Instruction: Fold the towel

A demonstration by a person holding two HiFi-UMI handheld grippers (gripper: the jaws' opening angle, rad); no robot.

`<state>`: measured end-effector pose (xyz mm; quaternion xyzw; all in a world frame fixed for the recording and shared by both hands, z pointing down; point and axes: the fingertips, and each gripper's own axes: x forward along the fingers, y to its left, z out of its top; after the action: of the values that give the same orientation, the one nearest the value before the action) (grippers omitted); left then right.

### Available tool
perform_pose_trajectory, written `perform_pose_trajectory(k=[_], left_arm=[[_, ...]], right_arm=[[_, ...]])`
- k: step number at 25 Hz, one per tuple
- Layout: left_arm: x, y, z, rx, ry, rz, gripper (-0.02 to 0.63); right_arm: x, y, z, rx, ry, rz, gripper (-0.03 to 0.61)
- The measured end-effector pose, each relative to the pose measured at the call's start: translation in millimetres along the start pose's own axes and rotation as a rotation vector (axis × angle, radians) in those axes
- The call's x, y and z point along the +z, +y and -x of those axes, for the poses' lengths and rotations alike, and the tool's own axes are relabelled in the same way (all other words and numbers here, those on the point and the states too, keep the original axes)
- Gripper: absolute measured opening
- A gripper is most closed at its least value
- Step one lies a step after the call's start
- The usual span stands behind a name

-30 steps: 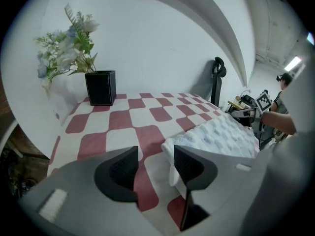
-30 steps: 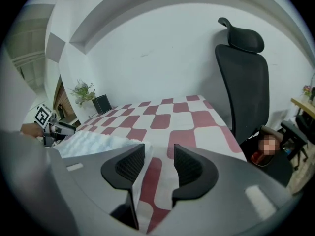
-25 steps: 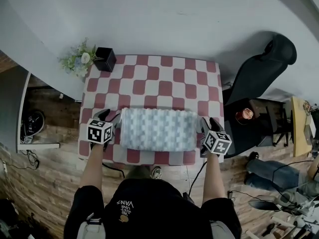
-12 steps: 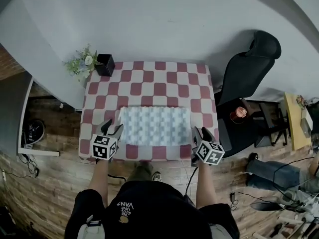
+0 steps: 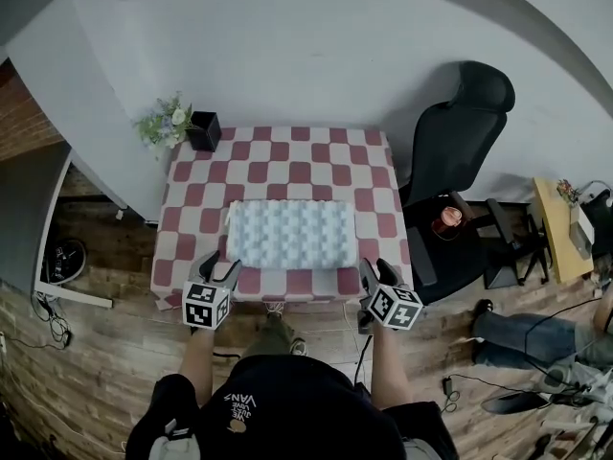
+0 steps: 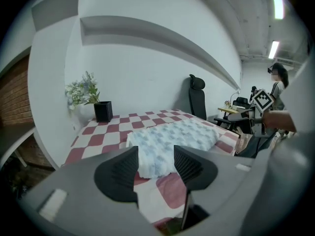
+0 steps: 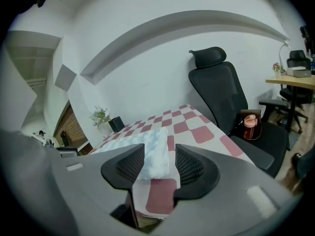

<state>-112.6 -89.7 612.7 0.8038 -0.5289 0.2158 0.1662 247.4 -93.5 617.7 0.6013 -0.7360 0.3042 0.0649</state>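
Lying towel (image 5: 291, 235): pale blue-white, folded into a flat rectangle, on the near half of the table, long side across.
Table (image 5: 287, 161): red-and-white checked cloth, against the wall.
Left gripper (image 5: 218, 268): at the near table edge, off the towel's near left corner, apart from it; jaws spread, nothing between them.
Right gripper (image 5: 376, 270): off the near right corner, apart from it; jaws spread, empty.
Black pot (image 5: 203, 130): far left corner, flowers (image 5: 163, 123) beside it.
Office chair (image 5: 460, 132): black, right of the table.

Near corner of towel (image 6: 172, 135) behind left tool (image 6: 155, 150)
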Motion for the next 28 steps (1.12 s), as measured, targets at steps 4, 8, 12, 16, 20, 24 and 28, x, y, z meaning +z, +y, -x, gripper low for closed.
perform_pose_trajectory(k=[4,8,12,16,20,24,28], left_arm=[[-5,-12,17,0.003,-0.014,0.001,0.201],[-10,-24,19,-0.024,-0.010,-0.031,0.201],[-14,-37,7,-0.084,0.025,-0.177,0.201],[-14,-48,-10,-0.158,0.089,-0.364,0.202],[-23,-48,-24,-0.229,0.170,-0.533,0.202],[-33,-41,-35,-0.292,0.226,-0.608,0.202],[-44,-36,-40,-0.361,0.264,-0.667,0.202]], right_arm=[[-13,3,15,0.014,-0.001,-0.053,0.187],[-30,6,19,0.044,-0.002,-0.172,0.187],[-48,8,13,0.072,0.007,-0.339,0.187],[-59,8,-3,0.069,0.004,-0.521,0.200],[-71,8,-21,0.032,0.014,-0.695,0.224],[-74,3,-41,-0.028,0.001,-0.835,0.253],[-81,-7,-56,-0.080,-0.024,-0.986,0.265]])
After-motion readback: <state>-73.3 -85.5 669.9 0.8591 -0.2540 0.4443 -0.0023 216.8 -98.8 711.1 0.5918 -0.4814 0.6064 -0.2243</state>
